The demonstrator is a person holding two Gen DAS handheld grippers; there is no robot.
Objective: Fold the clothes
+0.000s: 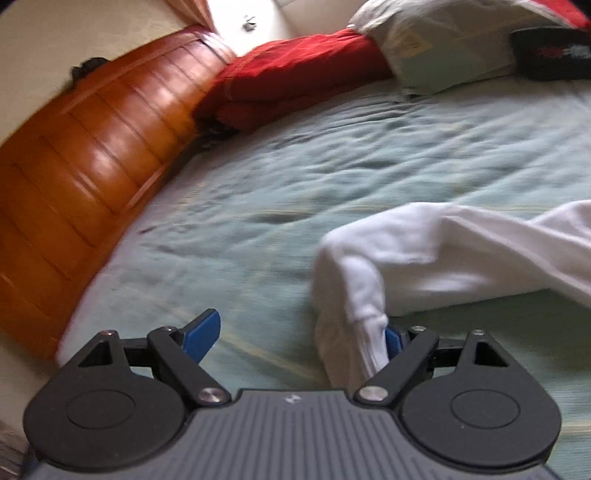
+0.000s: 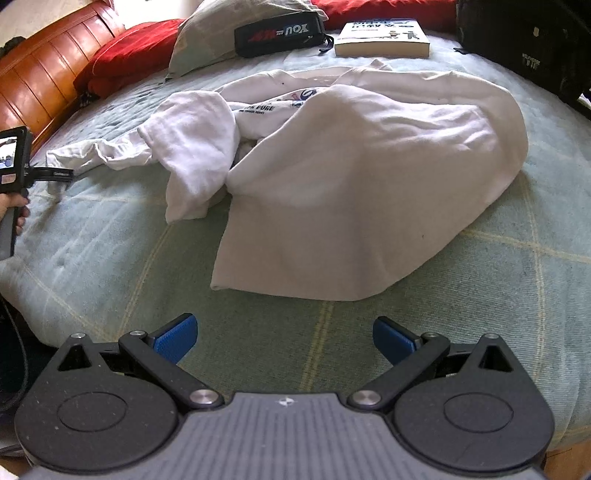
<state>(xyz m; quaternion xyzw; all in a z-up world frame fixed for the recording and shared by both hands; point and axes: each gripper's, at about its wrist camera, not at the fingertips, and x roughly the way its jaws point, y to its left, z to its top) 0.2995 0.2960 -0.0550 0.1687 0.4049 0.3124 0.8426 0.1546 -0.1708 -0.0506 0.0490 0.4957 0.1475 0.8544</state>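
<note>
Left wrist view. The left hand-held gripper (image 1: 299, 334) stood released, its jaws wide and clamped on nothing. A sleeve (image 1: 354, 295) of the white shirt (image 1: 461, 251) lay ahead and to the right of it, the cuff draped against the right blue pad (image 1: 392, 339), which it partly hid. The sleeve's long axis ran from that pad away to the right edge of the frame. Ahead of the hand-held gripper stretched the pale green bedspread (image 1: 258, 192); further off to the left lay a wooden headboard (image 1: 92, 155) and a red pillow (image 1: 295, 74). The view was blurred.

Right wrist view. The right hand-held gripper (image 2: 284, 338) was likewise released, holding nothing, over bare bedspread (image 2: 110, 266). The whole white shirt (image 2: 351, 177) lay ahead of it, rumpled and partly doubled over, with printed lettering showing in a gap near the collar. One sleeve (image 2: 99, 155) stretched far left toward the other hand-held gripper (image 2: 55, 172), whose handle a hand (image 2: 13, 210) gripped. Only this view showed the shirt's body, a book (image 2: 382, 38), a black pouch (image 2: 280, 33) and a dark bag (image 2: 528, 48) beyond the garment.
</note>
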